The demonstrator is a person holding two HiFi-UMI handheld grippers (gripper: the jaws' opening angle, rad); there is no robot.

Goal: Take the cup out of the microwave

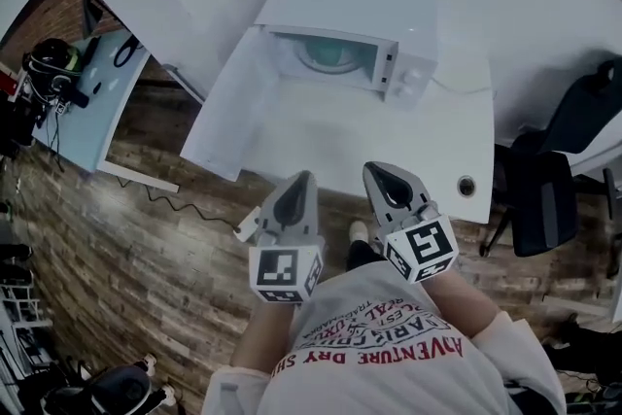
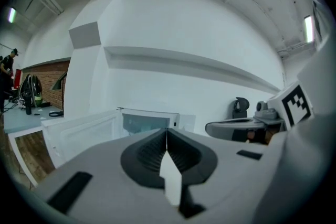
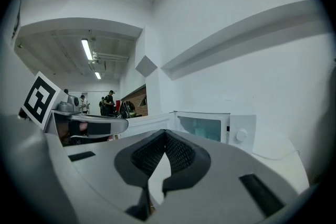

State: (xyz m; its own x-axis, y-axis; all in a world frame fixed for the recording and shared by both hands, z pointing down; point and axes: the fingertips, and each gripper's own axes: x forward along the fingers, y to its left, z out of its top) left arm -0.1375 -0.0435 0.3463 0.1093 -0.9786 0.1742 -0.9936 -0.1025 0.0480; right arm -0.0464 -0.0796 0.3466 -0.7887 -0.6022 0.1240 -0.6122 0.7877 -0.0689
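A white microwave (image 1: 342, 26) stands at the back of a white table (image 1: 428, 151), its door (image 1: 231, 102) swung wide open to the left. Its cavity (image 1: 326, 55) glows pale teal, and I cannot make out a cup inside. My left gripper (image 1: 305, 180) and right gripper (image 1: 375, 170) hover side by side at the table's front edge, pointing at the microwave and well short of it. Both are shut with nothing between the jaws. The left gripper view shows its closed jaw tips (image 2: 167, 131) below the open microwave (image 2: 148, 123). In the right gripper view the tips (image 3: 165, 132) meet below the microwave (image 3: 206, 127).
A black office chair (image 1: 544, 199) stands right of the table. A light blue desk (image 1: 89, 102) with dark gear is at the far left. A cable hole (image 1: 466, 184) sits near the table's front right corner. A white plug and cable (image 1: 247, 226) lie on the wooden floor.
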